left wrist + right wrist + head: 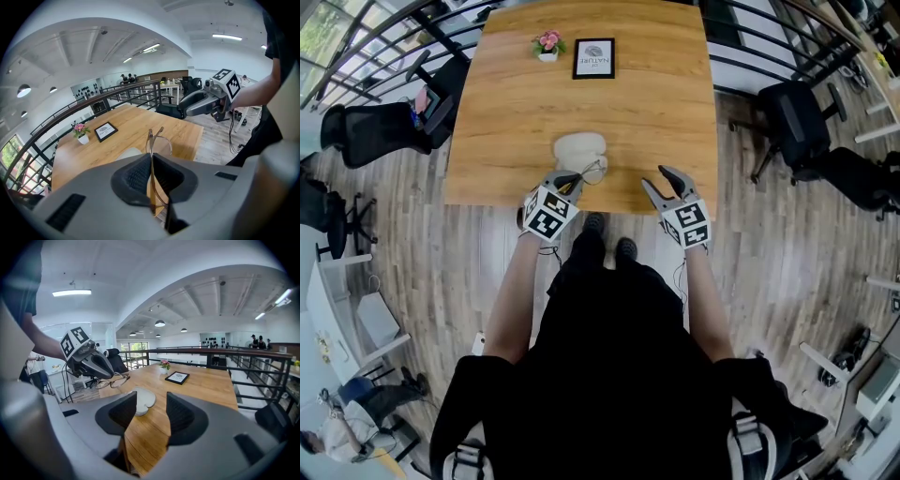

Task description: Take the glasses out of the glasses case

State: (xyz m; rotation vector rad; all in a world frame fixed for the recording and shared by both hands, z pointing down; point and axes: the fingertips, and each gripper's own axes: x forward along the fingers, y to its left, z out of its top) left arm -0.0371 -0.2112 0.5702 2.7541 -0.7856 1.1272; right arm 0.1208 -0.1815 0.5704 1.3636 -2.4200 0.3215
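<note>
My L gripper is pressed together on the thin brown-rimmed glasses, pinching the frame edge-on. They're out of the case, held up over the near edge of the light wooden desk. The off-white rounded glasses case lies on the desk just beyond them. My R gripper is spread wide w/ nothing btwn its jaws, hovering by the desk's near edge, apart from the L one.
</note>
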